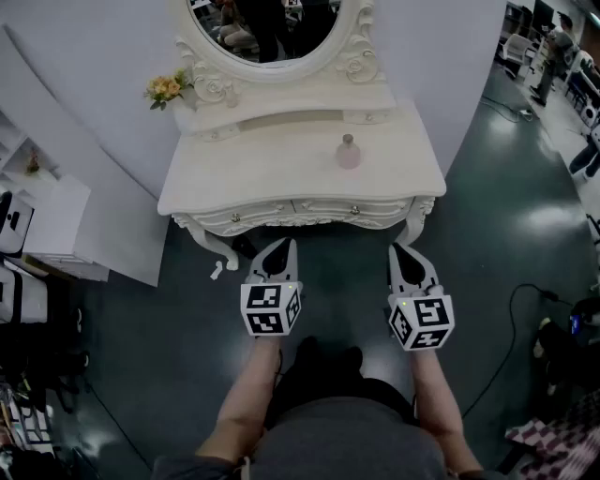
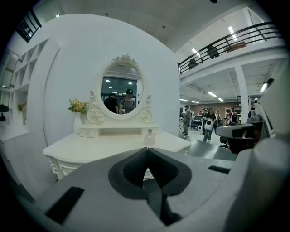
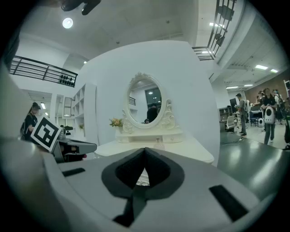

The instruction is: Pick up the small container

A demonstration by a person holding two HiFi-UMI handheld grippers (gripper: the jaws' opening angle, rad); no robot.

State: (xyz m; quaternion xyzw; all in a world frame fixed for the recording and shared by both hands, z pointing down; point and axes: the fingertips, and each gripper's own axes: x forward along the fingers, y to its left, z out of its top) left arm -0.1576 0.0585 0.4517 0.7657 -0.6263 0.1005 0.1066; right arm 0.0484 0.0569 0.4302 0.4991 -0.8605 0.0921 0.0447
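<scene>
The left gripper (image 1: pixel 280 249) has its jaws pressed together at the tips with nothing between them, as its own view shows (image 2: pixel 147 150). The right gripper (image 1: pixel 401 253) is closed the same way, tips meeting and empty (image 3: pixel 145 149). Both are held side by side, well apart from each other, over the dark glossy floor (image 1: pixel 497 225) just in front of a white carved dressing table (image 1: pixel 272 169). They point toward it, short of its front edge and touching nothing. The person's bare forearms (image 1: pixel 246 398) run back from the marker cubes toward the bottom of the head view.

The small container (image 1: pixel 348 151), a pale pink bottle with a narrow cap, stands upright on the tabletop right of centre, near the raised back ledge. It lies ahead of the gap between the two grippers, nearer the right one. In the left gripper view it shows just above the closed jaw tips (image 2: pixel 149 137); in the right gripper view it sits slightly right of the tips (image 3: pixel 157 143).

Behind it an oval mirror (image 1: pixel 272 28) in an ornate frame rises from the ledge, with a small bunch of yellow flowers (image 1: pixel 167 89) at the left end. Two shallow drawers with round knobs (image 1: pixel 354 210) run along the front. A white shelf unit (image 1: pixel 47 216) stands to the left, and a black cable (image 1: pixel 506 323) trails across the floor at the right.
</scene>
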